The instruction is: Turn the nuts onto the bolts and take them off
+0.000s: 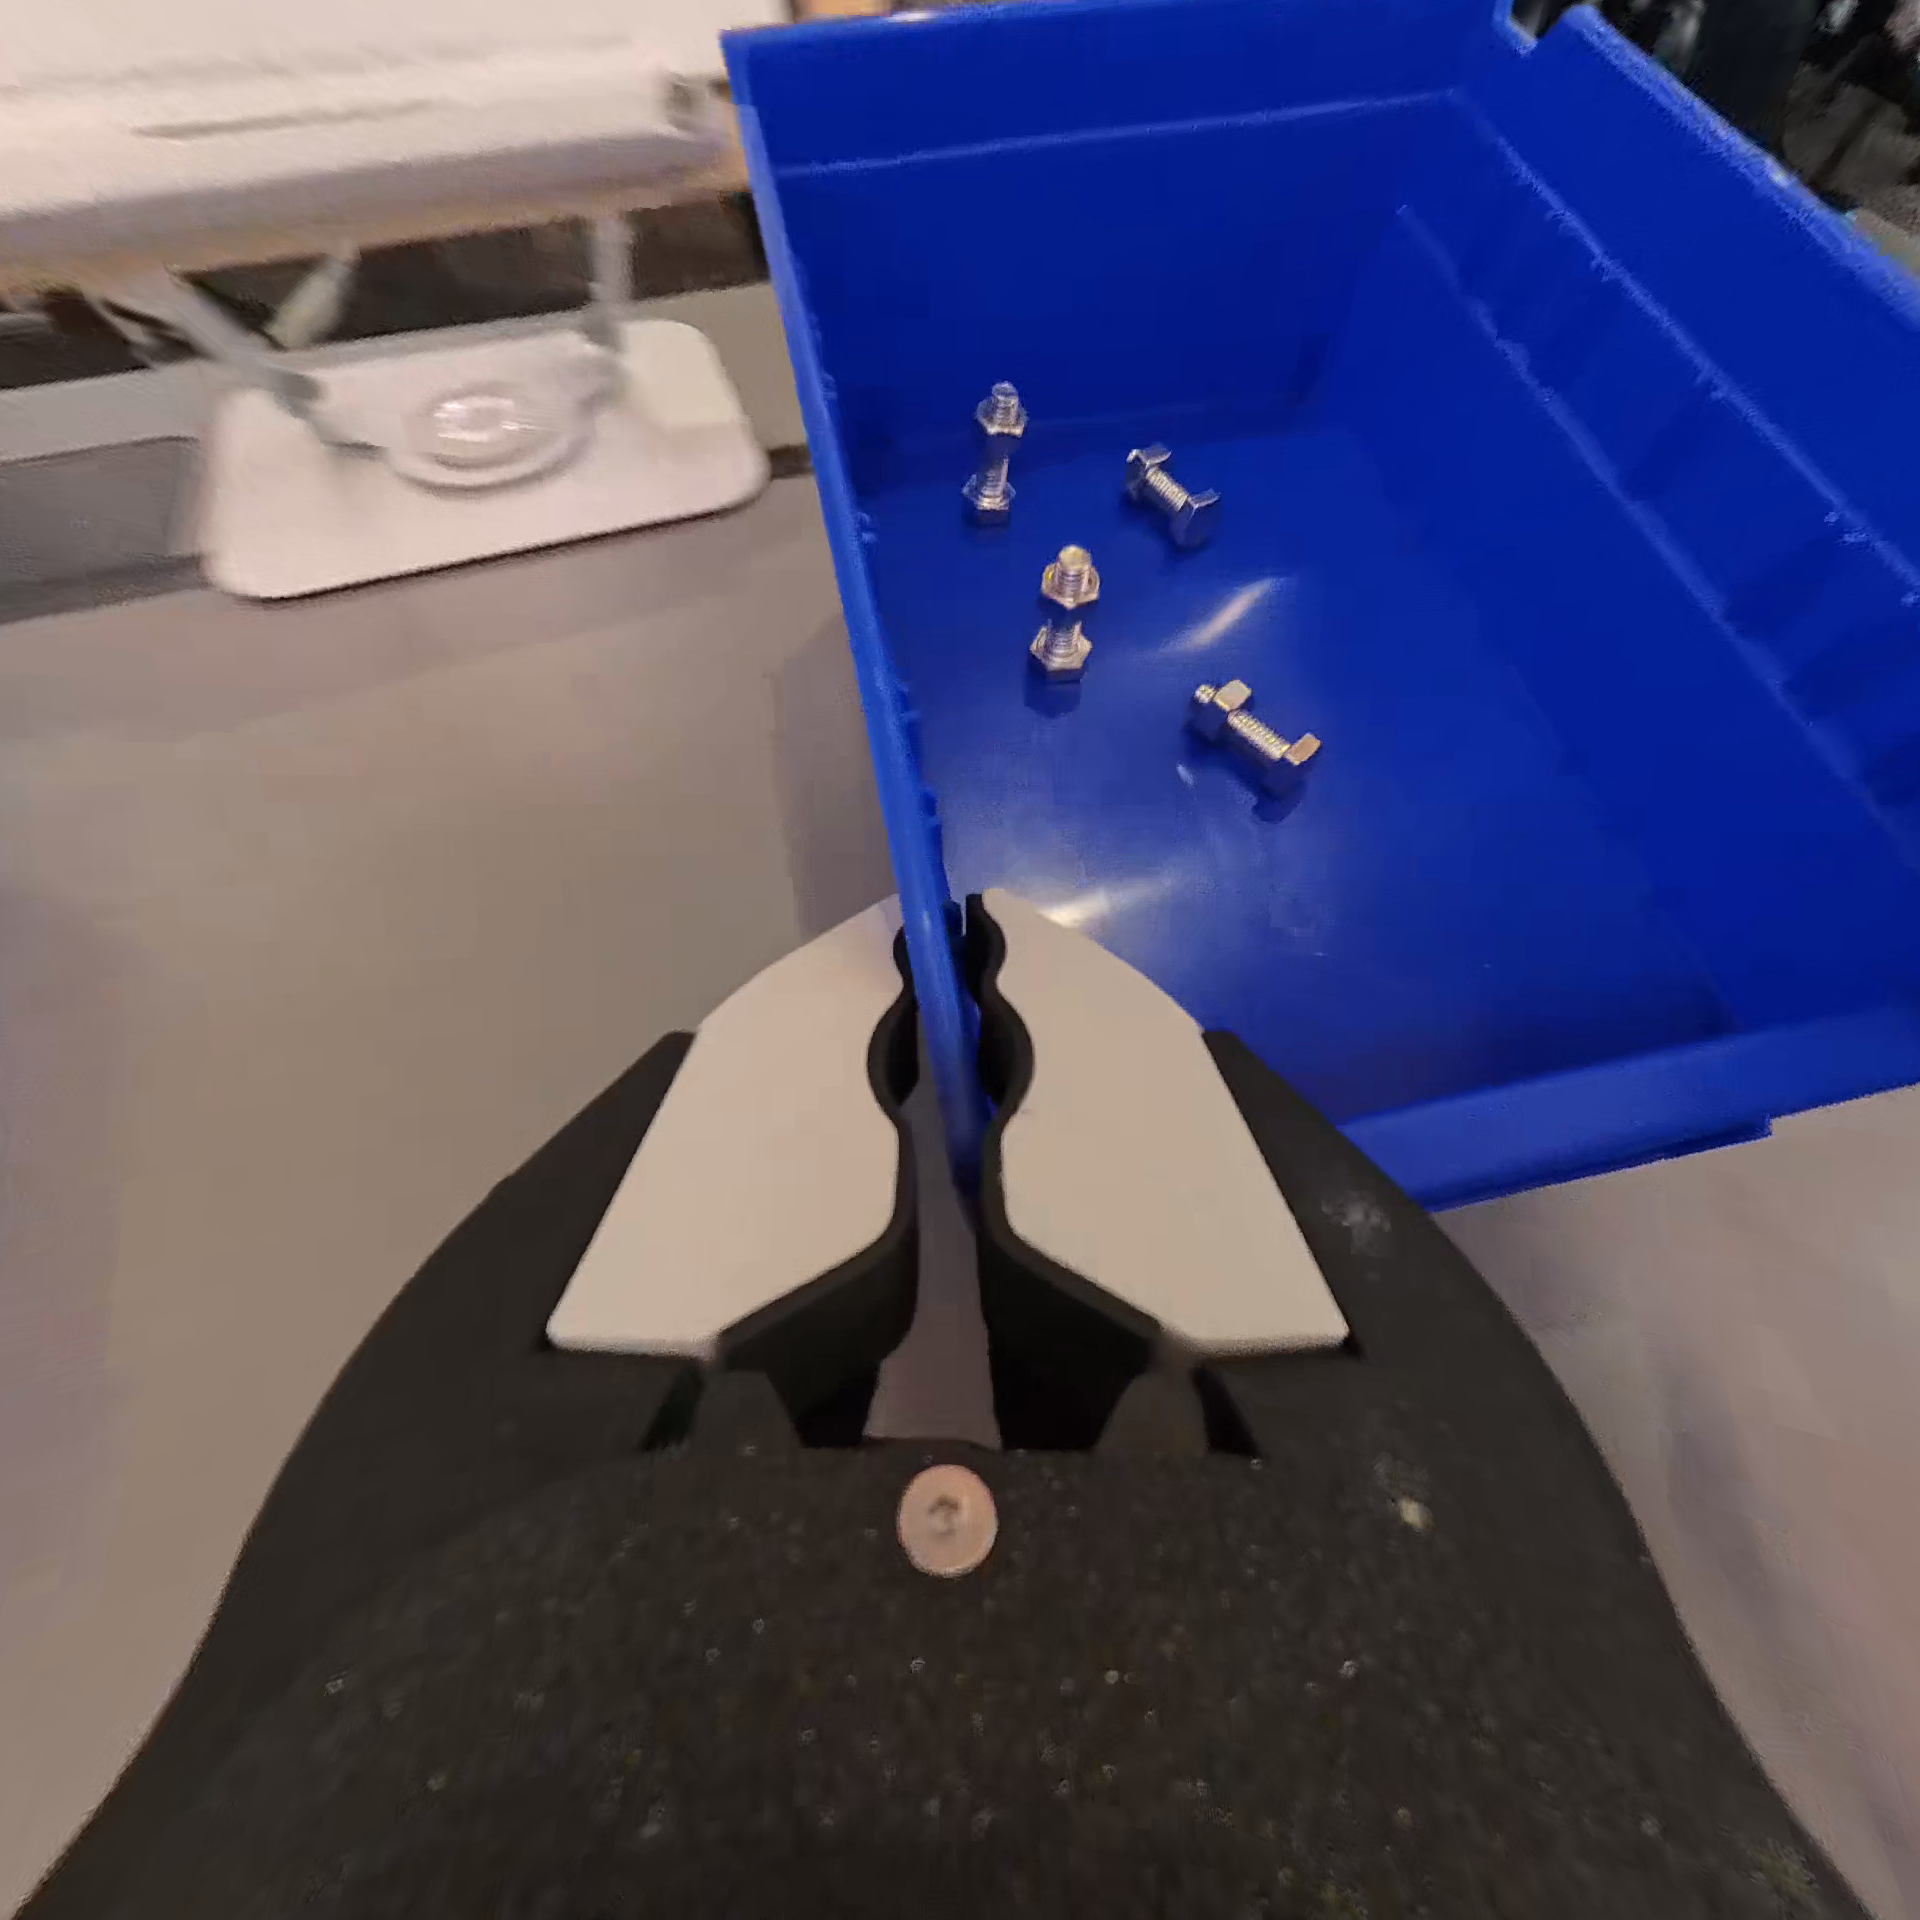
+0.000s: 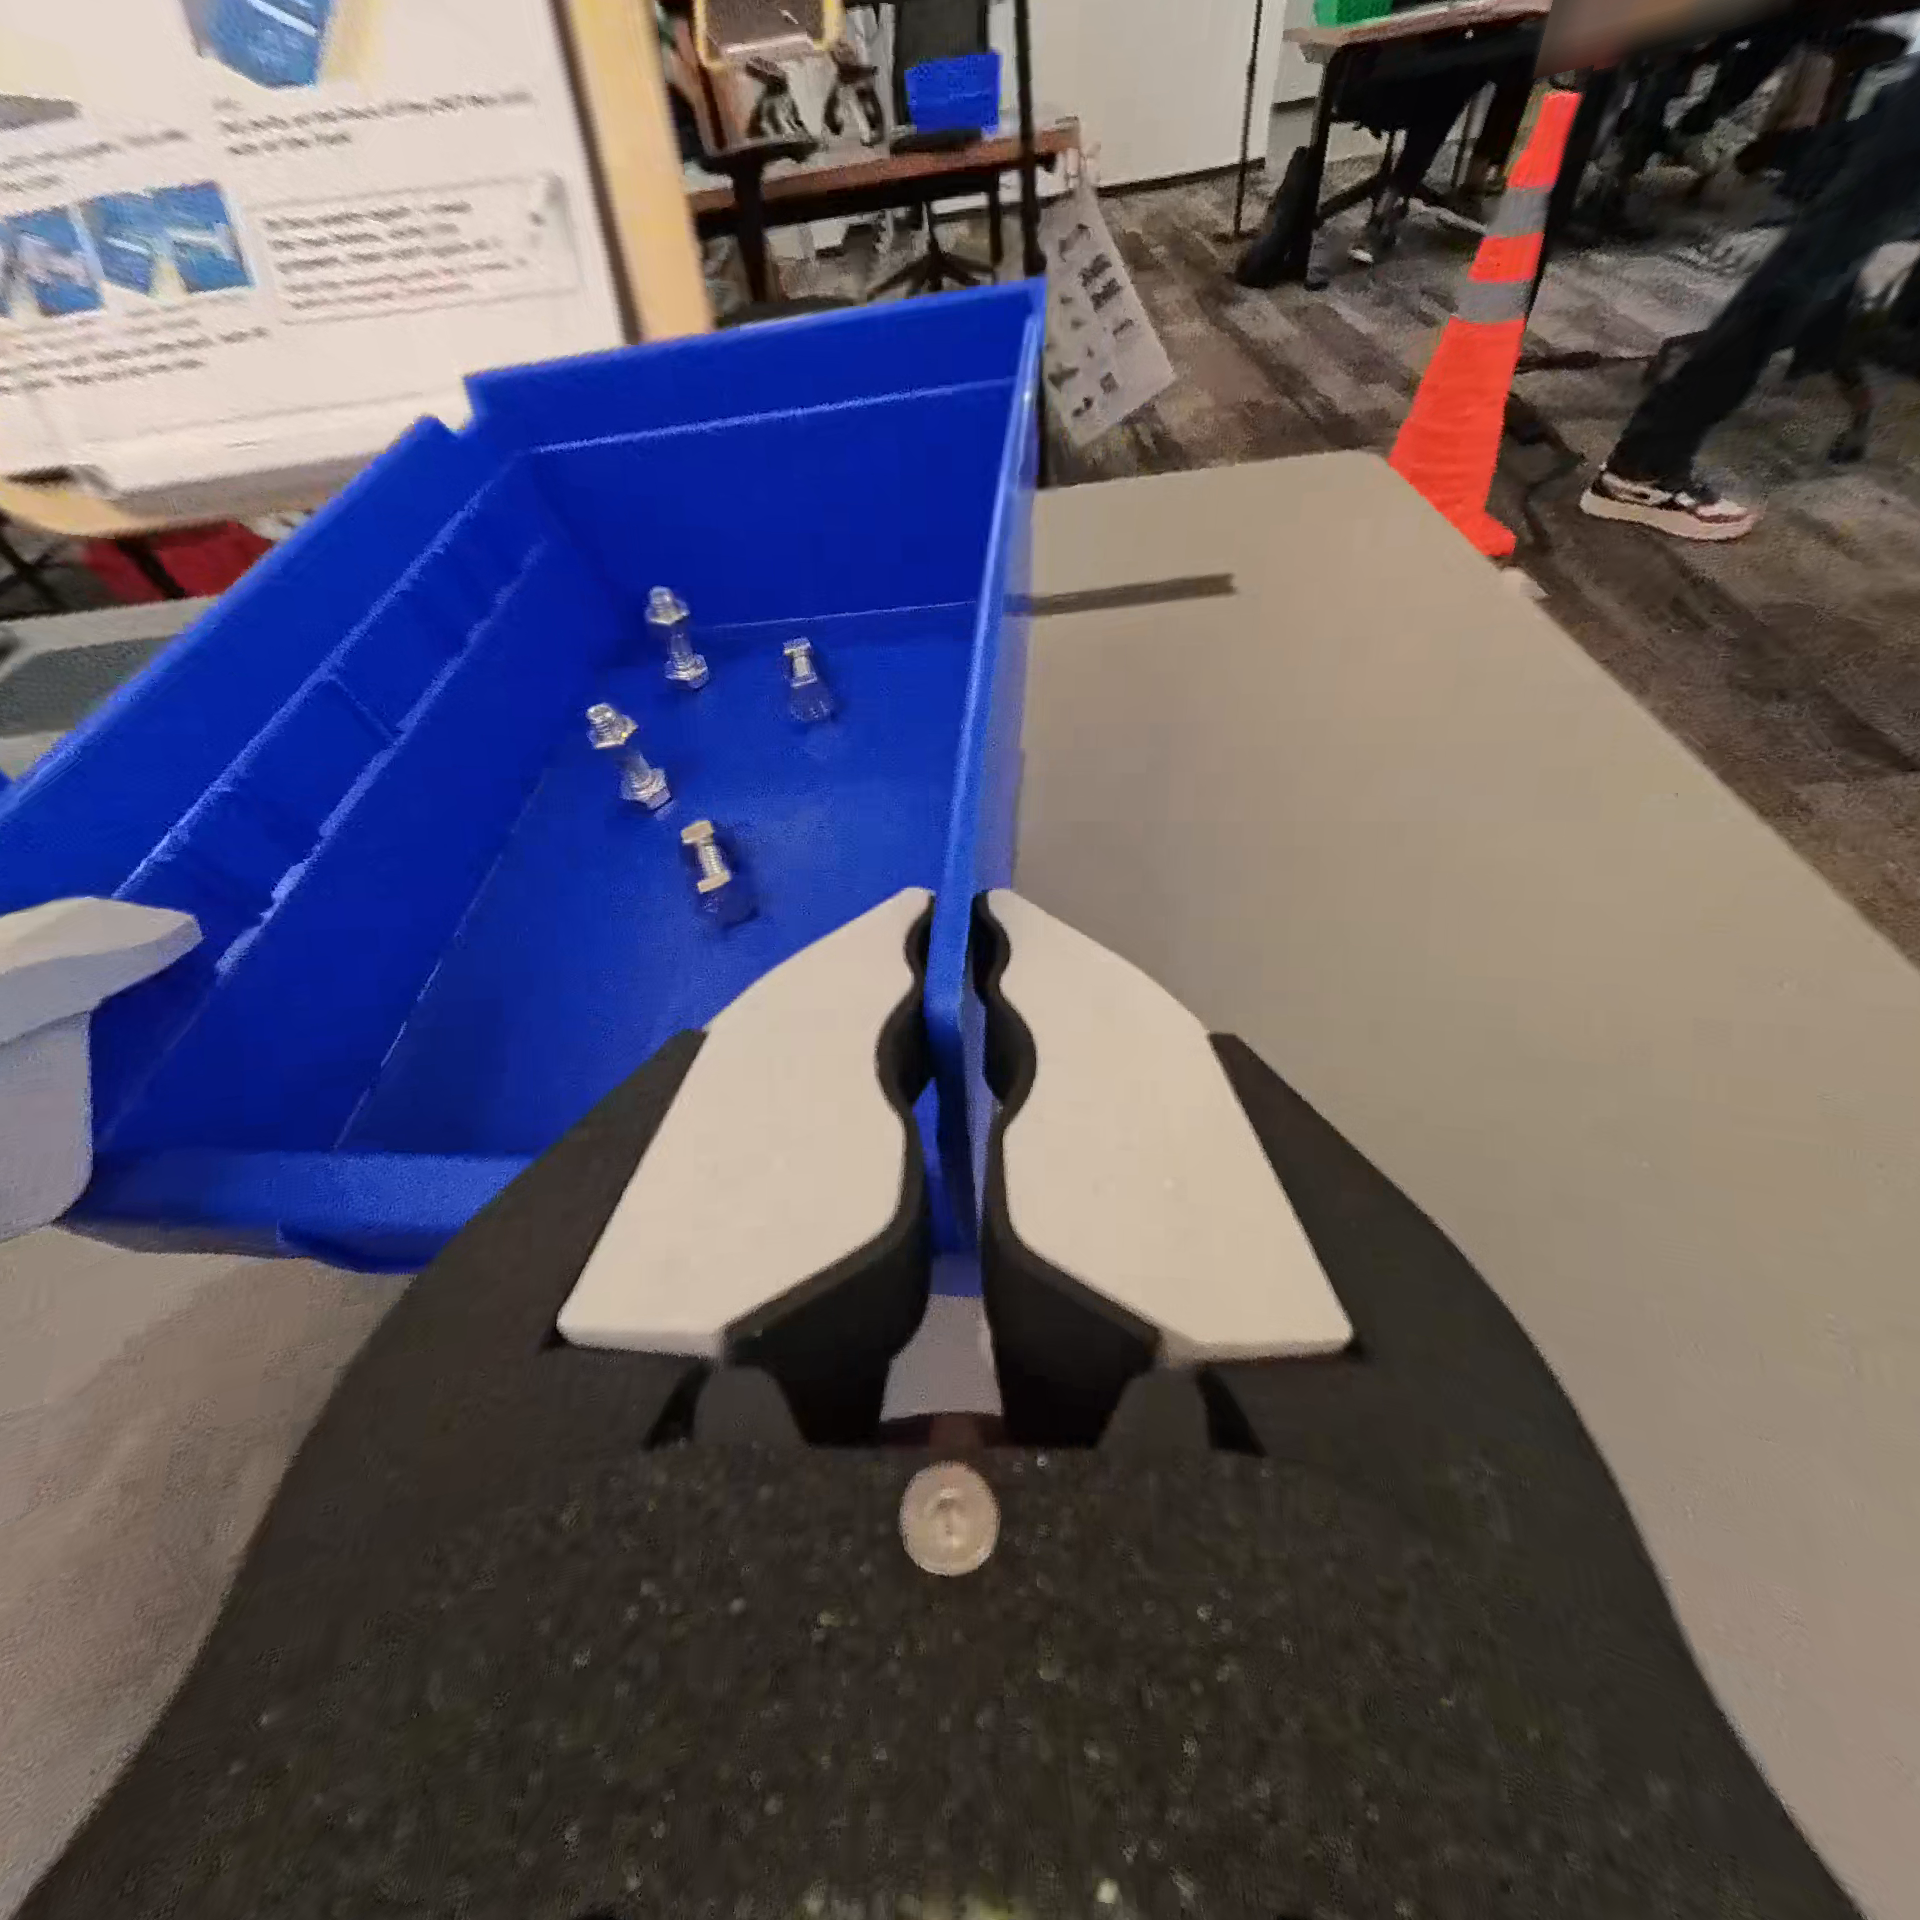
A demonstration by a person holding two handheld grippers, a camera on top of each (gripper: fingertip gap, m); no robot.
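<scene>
Four bolts with nuts threaded on lie loose on the floor of the blue bin (image 1: pixel 1558 727), toward its far end. In the left wrist view we see one pair standing roughly on end near the left wall (image 1: pixel 997 454), one lying flat just right of it (image 1: pixel 1172 495), another on end nearer us (image 1: pixel 1062 613), and the last lying flat (image 1: pixel 1255 738). None touch each other. None are held.

Our left gripper (image 1: pixel 940 930) is clamped on the bin's left side wall near the front corner, one finger outside, one inside, wall pinched between the pads. Our right gripper (image 2: pixel 954 925) grips the opposite side wall the same way, jaws closed onto the blue plastic. In the right wrist view a grey fingertip of the left gripper shows at the far left edge.

Bin sits on a grey table (image 2: pixel 1351 831); we cannot tell whether it is lifted or resting. Left view is blurred at the back: a clear glass bowl (image 1: pixel 488 426) on a white board (image 1: pixel 478 468). Right view shows a poster board (image 2: pixel 291 208) behind the bin, an orange traffic cone (image 2: pixel 1486 332) on the floor, and a person's leg and shoe (image 2: pixel 1673 504) beside it.
</scene>
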